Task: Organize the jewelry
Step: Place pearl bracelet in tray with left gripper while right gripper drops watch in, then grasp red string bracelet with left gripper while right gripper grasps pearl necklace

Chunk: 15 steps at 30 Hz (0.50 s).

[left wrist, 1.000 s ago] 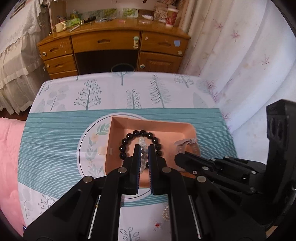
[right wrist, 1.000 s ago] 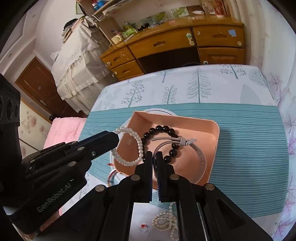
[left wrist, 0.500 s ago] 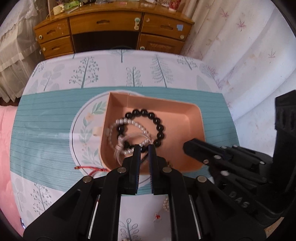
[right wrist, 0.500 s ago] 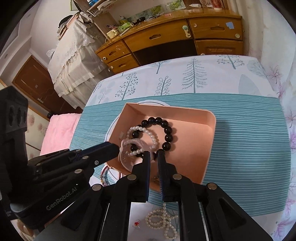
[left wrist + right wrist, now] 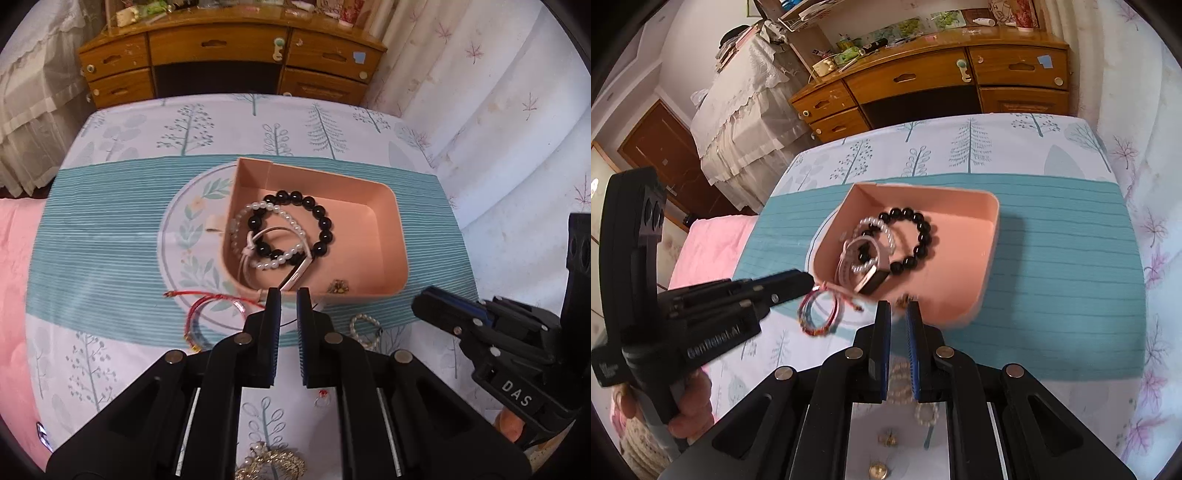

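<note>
Two grippers held closed and empty over a jewelry tray on a patterned tablecloth

Nearest, the left gripper (image 5: 288, 295) and right gripper (image 5: 898, 306) are seen with jaws drawn nearly together, nothing gripped between them; a pearl strand (image 5: 365, 330) and a red cord bracelet (image 5: 207, 308) are left on the cloth just outside the near rim of the pink tray (image 5: 400, 254); inside, a black bead bracelet (image 5: 321, 225), a white bead bracelet (image 5: 273, 262) and a pale strap (image 5: 255, 240) are heaped toward the left wall, the right half of the floor being left bare but for a small gold piece (image 5: 338, 286); open tablecloth (image 5: 122, 221) is seen around the tray; beyond the table's far edge, a wooden desk (image 5: 229, 48) is set.
</note>
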Each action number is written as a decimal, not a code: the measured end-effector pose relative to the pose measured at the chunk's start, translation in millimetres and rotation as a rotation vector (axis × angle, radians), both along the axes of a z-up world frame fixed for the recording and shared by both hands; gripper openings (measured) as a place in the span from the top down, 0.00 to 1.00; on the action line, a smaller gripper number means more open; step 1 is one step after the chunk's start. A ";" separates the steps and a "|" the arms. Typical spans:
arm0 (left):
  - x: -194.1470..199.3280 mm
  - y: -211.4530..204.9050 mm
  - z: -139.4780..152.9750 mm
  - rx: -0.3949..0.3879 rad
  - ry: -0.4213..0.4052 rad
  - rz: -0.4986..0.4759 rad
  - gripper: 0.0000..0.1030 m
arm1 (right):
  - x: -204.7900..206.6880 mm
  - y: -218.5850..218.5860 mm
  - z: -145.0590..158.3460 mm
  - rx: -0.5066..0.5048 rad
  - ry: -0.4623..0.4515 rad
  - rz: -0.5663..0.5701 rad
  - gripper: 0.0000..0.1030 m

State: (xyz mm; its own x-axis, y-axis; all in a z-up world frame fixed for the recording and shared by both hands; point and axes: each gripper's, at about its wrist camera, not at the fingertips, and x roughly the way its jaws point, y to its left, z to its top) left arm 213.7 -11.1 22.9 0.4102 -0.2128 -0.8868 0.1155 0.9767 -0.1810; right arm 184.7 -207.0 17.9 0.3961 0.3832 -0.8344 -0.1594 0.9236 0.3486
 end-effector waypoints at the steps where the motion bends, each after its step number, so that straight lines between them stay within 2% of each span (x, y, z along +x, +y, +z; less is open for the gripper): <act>1: -6.7 2.1 2.5 0.011 -0.016 0.008 0.94 | -6.6 0.1 0.6 0.005 0.002 0.002 0.91; 5: -28.1 6.4 8.2 0.039 -0.050 0.027 0.94 | -31.3 -0.5 1.8 0.016 0.000 0.005 0.87; 7: -40.2 8.4 8.6 0.058 -0.066 0.048 0.94 | -45.3 0.4 3.1 0.017 -0.010 0.000 0.78; 12: -70.3 18.4 -3.9 -0.010 -0.050 0.094 0.94 | -72.0 -0.3 3.0 0.028 -0.013 -0.005 0.76; 14: -78.0 18.4 -12.3 0.001 -0.033 0.096 0.86 | -79.0 -3.2 1.7 0.053 -0.005 -0.015 0.76; 15: -82.3 17.3 -18.1 0.028 -0.021 0.094 0.76 | -79.8 -4.8 1.2 0.057 -0.002 -0.018 0.76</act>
